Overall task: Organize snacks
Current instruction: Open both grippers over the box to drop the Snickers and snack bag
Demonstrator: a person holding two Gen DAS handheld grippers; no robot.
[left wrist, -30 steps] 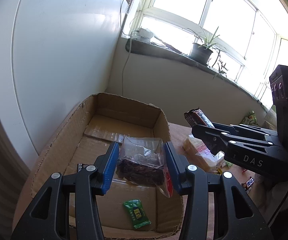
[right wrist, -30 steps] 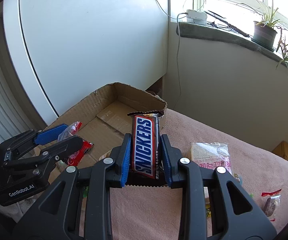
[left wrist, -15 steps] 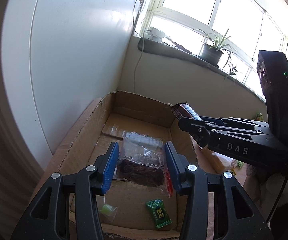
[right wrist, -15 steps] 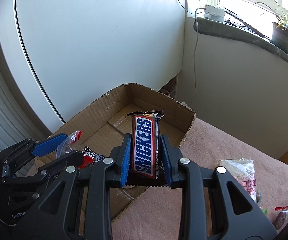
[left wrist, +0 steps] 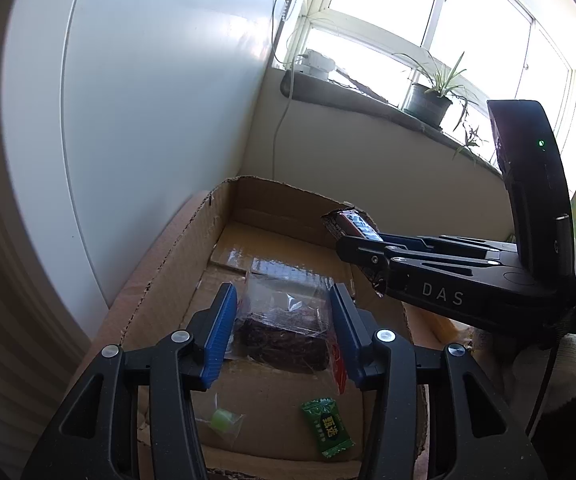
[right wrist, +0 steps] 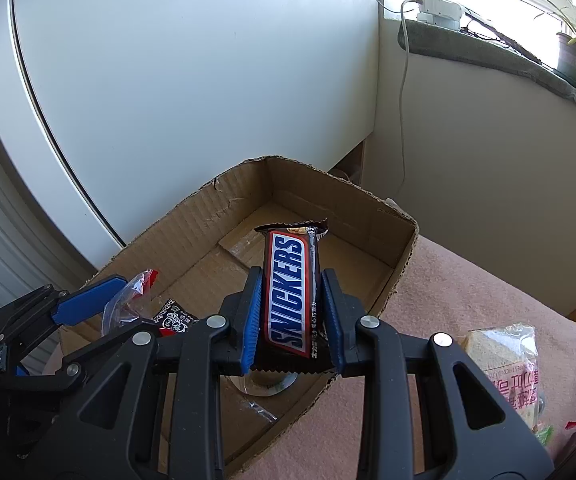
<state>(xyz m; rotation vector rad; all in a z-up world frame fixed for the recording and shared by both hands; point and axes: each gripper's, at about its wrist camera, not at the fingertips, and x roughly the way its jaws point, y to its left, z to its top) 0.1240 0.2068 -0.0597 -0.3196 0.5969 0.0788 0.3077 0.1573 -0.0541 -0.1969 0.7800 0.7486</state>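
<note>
Over the cardboard box (left wrist: 175, 264), the left gripper (left wrist: 283, 320) pinches a clear bag of dark snack (left wrist: 283, 328) between part-open fingers. To its right, the right gripper (right wrist: 292, 316) clamps a Snickers bar (right wrist: 292, 284) with narrow fingers above the box's near edge.

Right gripper (right wrist: 292, 320) with Snickers bar (right wrist: 291, 296) moved from pink cloth to over cardboard box (right wrist: 191, 220) (lower too).

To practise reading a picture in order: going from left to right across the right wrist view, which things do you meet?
Left gripper with its clear snack bag → right gripper holding the Snickers bar → pale packet on the pink cloth.
</note>
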